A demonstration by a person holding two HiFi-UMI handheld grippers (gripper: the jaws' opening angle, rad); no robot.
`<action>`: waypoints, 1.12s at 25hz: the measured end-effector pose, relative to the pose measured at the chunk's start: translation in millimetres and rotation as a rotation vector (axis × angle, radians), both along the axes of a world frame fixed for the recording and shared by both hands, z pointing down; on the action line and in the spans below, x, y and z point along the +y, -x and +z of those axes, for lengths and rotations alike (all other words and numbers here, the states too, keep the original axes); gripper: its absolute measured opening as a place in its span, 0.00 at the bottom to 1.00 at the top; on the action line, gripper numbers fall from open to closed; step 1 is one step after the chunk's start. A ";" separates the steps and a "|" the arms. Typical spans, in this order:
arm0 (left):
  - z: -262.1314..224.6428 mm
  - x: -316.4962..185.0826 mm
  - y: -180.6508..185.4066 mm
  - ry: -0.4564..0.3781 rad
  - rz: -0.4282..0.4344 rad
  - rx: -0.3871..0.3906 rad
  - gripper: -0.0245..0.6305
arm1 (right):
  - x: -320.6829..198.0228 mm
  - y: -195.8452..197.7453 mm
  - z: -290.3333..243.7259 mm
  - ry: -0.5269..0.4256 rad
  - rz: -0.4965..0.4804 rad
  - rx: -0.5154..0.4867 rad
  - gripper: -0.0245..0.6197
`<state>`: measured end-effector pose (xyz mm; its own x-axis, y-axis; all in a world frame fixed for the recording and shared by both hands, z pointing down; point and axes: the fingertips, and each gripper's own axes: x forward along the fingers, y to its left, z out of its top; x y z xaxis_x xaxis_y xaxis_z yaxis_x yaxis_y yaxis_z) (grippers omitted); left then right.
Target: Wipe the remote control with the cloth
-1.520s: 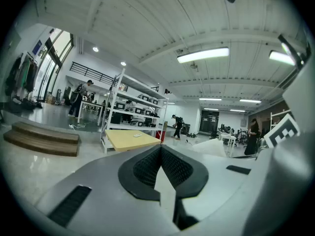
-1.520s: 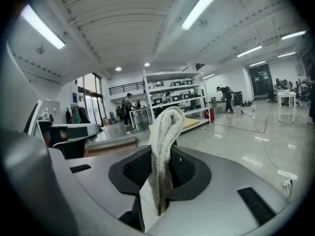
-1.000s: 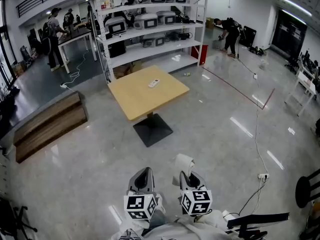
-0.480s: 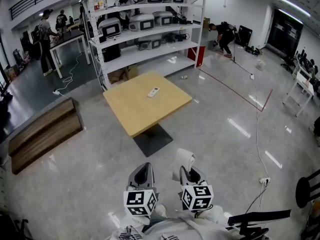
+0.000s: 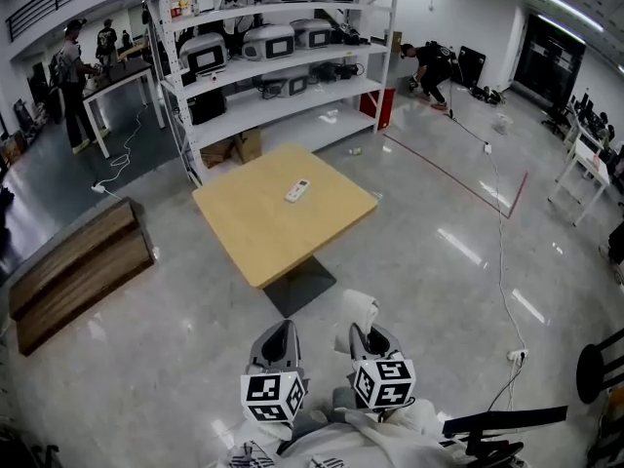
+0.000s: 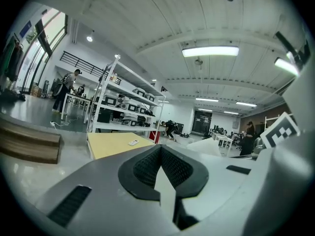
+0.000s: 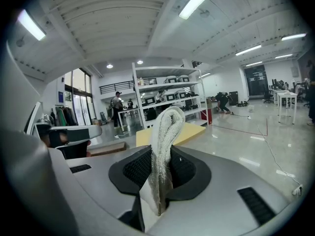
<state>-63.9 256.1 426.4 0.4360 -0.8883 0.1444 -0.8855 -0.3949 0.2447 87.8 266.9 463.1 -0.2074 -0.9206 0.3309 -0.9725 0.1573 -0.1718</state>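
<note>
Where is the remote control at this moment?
In the head view, the remote control lies on the far half of the yellow table, centre frame, with the white shelving unit standing just behind the table.

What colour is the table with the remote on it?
The table is pale yellow, best seen in the head view.

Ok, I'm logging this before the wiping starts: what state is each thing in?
Left gripper: shut, empty.
Right gripper: shut on folded white towelling cloth, which sticks up between the jaws.
Slim white remote control: lying flat on square yellow wooden table, untouched.
</note>
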 end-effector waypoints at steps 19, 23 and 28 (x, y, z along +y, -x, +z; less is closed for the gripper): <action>15.9 -168.5 -2.2 0.025 -0.070 -0.041 0.04 | -191.5 1.0 0.9 -0.033 -0.082 -0.022 0.18; 18.4 -218.7 -6.0 0.049 -0.090 -0.040 0.04 | -245.9 -2.7 1.0 -0.013 -0.103 -0.019 0.18; 21.0 -279.6 -9.6 0.065 -0.109 -0.045 0.04 | -308.4 -5.8 -0.8 -0.009 -0.129 -0.019 0.18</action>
